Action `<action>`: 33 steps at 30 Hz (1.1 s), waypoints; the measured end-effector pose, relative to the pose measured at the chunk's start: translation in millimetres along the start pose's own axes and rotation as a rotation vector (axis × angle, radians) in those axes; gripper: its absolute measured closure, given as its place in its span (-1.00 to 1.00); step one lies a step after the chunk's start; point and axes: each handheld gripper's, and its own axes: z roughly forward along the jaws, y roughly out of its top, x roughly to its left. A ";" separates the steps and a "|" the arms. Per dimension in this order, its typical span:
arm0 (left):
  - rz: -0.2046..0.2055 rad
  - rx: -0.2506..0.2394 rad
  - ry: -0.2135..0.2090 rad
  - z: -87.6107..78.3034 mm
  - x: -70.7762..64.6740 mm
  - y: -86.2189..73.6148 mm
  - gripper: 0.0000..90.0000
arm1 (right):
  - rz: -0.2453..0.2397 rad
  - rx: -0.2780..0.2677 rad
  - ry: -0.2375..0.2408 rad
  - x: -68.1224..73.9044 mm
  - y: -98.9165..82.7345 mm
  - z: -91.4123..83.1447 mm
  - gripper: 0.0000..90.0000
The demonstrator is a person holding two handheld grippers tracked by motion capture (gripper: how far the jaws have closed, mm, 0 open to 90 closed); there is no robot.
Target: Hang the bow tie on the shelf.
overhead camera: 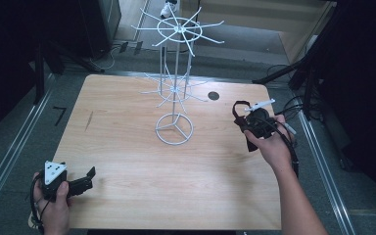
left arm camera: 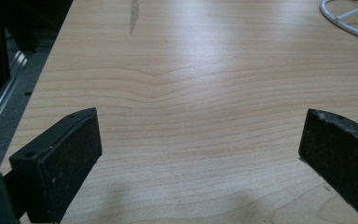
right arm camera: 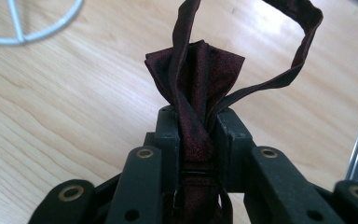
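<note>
dark red bow tie (right arm camera: 200, 74) — pinched in right gripper (right arm camera: 196, 135), white wire rack (overhead camera: 175, 83)

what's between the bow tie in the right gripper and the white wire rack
Nothing visible: only bare table lies between the dark red bow tie, clamped in the right gripper, and the wire rack.

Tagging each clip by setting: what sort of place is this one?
Likely a lab or recording workspace, not a home: a wooden table stands on grey floor between metal rails and dark equipment, with cables trailing. On it stands a white wire display rack.
</note>
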 end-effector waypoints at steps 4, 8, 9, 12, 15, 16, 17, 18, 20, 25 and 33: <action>0.001 0.001 -0.002 -0.1 -0.2 0.0 -1.00 | -0.021 -0.050 -0.004 5.9 7.2 -11.9 0.65; -0.002 0.000 -0.003 0.0 0.0 -0.1 -1.00 | -0.028 -0.083 -0.014 10.7 12.7 -20.5 0.65; -0.001 0.001 -0.003 0.0 0.0 0.0 -1.00 | -0.030 -0.097 -0.014 11.7 14.3 -22.8 0.65; -0.004 0.002 -0.003 0.0 0.0 0.0 -1.00 | -0.027 -0.135 -0.013 13.2 16.8 -27.1 0.65; -0.006 0.003 -0.004 0.1 0.5 0.1 -1.00 | -0.024 -0.182 -0.027 14.8 19.3 -31.5 0.65; -0.006 0.003 -0.004 0.1 0.5 0.1 -1.00 | -0.024 -0.182 -0.027 14.8 19.3 -31.5 0.65; -0.007 0.002 -0.003 0.2 0.4 0.0 -1.00 | -0.016 -0.221 -0.033 15.3 21.1 -35.1 0.65; -0.007 0.002 -0.003 0.2 0.4 0.0 -1.00 | -0.013 -0.234 -0.033 15.3 21.7 -36.2 0.65; -0.006 0.002 -0.003 0.3 0.3 0.0 -1.00 | -0.007 -0.258 -0.036 16.0 23.1 -39.6 0.65; -0.006 0.002 -0.004 0.1 0.5 0.1 -1.00 | -0.007 -0.306 -0.040 18.2 24.5 -44.8 0.65; -0.005 0.002 -0.001 0.0 0.5 0.0 -1.00 | -0.030 -0.390 -0.055 28.8 27.1 -54.5 0.65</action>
